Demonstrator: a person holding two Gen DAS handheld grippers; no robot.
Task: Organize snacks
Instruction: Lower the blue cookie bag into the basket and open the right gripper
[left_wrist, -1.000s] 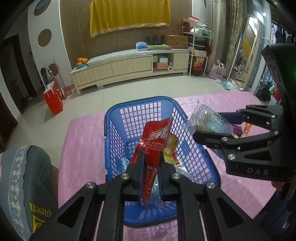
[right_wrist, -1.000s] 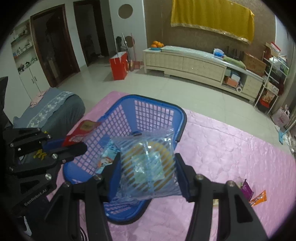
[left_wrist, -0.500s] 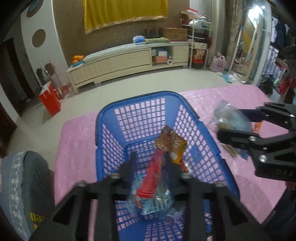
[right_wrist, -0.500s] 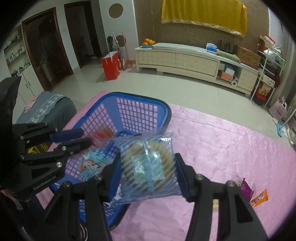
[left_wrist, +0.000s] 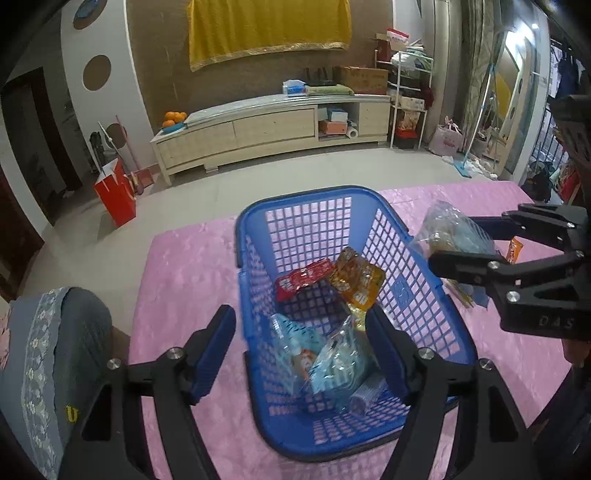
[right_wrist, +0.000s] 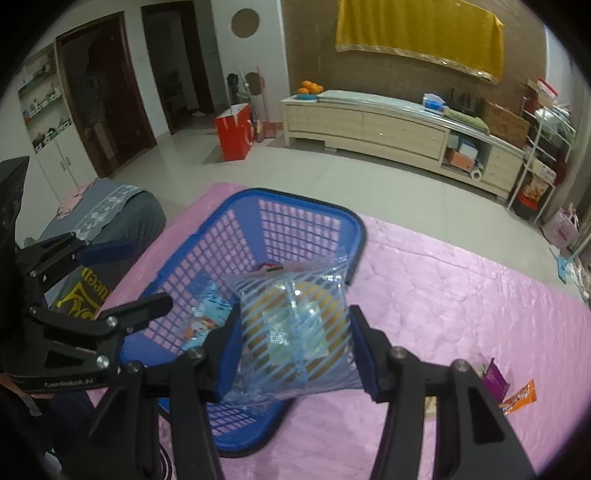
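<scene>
A blue plastic basket stands on the pink tablecloth. Inside lie a red snack packet, an orange packet and light blue packets. My left gripper is open and empty above the basket's near end, jaws wide apart. My right gripper is shut on a clear blue-striped snack bag, held beside the basket's right rim; the bag also shows in the left wrist view.
A purple packet and an orange packet lie on the pink cloth at the right. A grey-blue cushioned seat stands left of the table. Floor, a red bag and a long cabinet are beyond.
My left gripper opened and let go of the red packet, which now lies in the basket. My right gripper kept hold of the striped bag and shifted slightly beside the basket.
</scene>
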